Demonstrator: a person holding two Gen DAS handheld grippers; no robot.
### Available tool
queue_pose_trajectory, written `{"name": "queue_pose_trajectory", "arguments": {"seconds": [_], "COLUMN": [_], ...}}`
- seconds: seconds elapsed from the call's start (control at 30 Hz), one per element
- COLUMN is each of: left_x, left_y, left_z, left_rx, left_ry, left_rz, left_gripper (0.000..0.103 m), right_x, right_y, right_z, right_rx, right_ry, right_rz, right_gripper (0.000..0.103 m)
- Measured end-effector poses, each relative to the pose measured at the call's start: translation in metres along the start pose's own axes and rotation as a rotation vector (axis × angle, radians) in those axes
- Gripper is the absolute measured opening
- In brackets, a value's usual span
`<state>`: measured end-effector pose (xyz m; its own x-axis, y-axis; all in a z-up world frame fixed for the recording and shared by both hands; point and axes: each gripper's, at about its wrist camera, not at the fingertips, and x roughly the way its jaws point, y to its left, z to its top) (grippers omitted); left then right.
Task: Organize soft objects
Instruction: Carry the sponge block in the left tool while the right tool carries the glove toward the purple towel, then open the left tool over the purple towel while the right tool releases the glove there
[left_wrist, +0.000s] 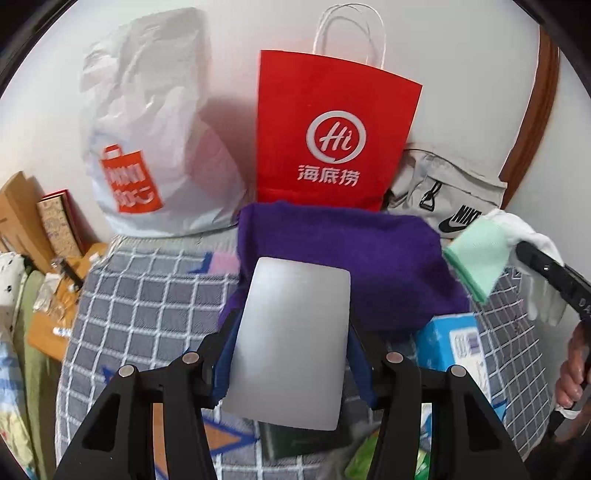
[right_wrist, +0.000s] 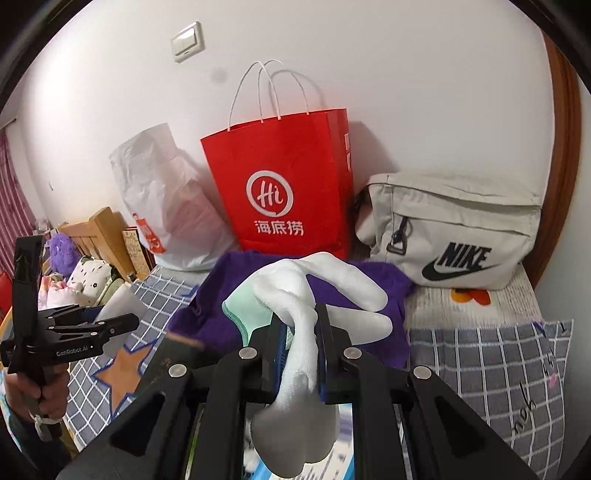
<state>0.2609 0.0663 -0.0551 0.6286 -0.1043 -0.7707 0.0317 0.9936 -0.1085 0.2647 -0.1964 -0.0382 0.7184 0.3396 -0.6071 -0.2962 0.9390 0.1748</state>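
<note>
Between the right claw (right_wrist: 301, 354) pads: white glove (right_wrist: 317, 295) with mint cuff, pinched at mid-length so fingers and cuff droop free on either side; carried clear of the bed. In the left claw (left_wrist: 291, 354): flat grey card (left_wrist: 291, 325), clamped by both long edges, face up. Directly beyond: purple knit cloth (left_wrist: 388, 258), spread loose on the checked bedspread (left_wrist: 147, 295). Blue box (left_wrist: 450, 343) beside it. Against the wall, upright and presumably ready to receive items: red paper bag (right_wrist: 288, 192), white plastic bag (right_wrist: 166, 206), grey pouch (right_wrist: 454, 229).
</note>
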Motion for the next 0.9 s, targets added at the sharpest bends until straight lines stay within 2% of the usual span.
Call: {"name": "queue_pose_trajectory", "arguments": {"seconds": [0.2,0.4,0.67,0.9], "left_x": [0.033,0.065,0.117,0.16], "left_y": [-0.003,-0.005,-0.009,-0.004], "left_z": [0.031,0.062,0.082,0.085], "left_rx": [0.002,0.006,-0.011,-0.044], "left_ry": [0.041,0.049,0.101,0.154], "left_rz": [0.016,0.036,-0.001,-0.011], "left_gripper": [0.051,0.051,0.051,0.051], "right_x": [0.031,0.066,0.112,0.144], "right_y": [-0.005,-0.015,-0.035,-0.044], "right_z": [0.019,0.029,0.016,0.007], "right_rx": [-0.008,-0.003,0.02,0.023], "right_ry": [0.022,0.066,0.158,0.229], "right_rz": [-0.002,-0.005,0.007,0.011], "right_gripper": [0.014,0.014,0.014,0.015]}}
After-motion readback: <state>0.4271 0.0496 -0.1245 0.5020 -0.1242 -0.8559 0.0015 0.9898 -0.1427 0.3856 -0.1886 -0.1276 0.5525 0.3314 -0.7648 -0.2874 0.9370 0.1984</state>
